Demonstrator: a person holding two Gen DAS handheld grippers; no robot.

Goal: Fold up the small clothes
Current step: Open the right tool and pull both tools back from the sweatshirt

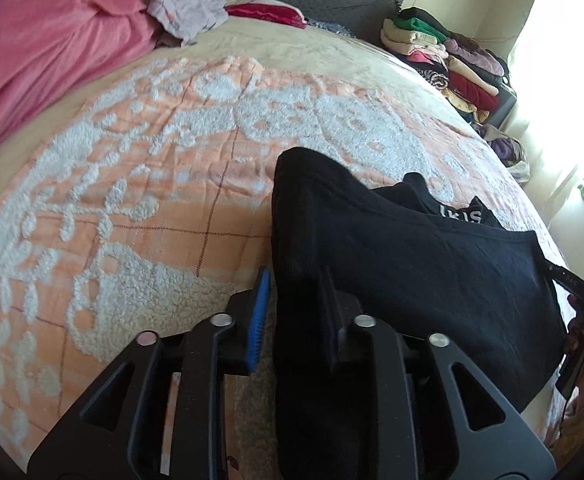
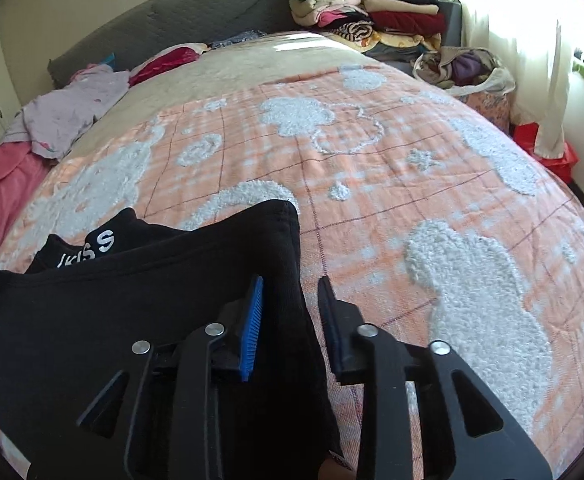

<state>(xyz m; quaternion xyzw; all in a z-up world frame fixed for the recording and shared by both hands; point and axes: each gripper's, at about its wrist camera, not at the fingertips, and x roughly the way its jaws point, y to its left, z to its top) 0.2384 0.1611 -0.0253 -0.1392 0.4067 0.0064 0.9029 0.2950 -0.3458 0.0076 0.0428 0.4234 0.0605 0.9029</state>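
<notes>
While the orange-and-white bedspread [image 2: 391,184] stretched ahead of both tools toward a grey headboard [image 2: 164,20] and stacked clothes [image 2: 375,16], the black garment [image 1: 391,248] lay between them, its edges inside the slackened left gripper [image 1: 295,288] and right gripper [image 2: 292,292], pads parted.

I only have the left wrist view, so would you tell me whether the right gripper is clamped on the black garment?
Observer: No. The right gripper has its jaws apart, with the black garment's edge lying between them.
Operator: Does the cloth touch both fingers?
Observer: It lies against the blue-padded finger; bedspread shows between it and the other finger.
Operator: Is anything beyond the bed's right side?
Observer: Something red, perhaps a bin, sits at the foot of the curtain.
</notes>
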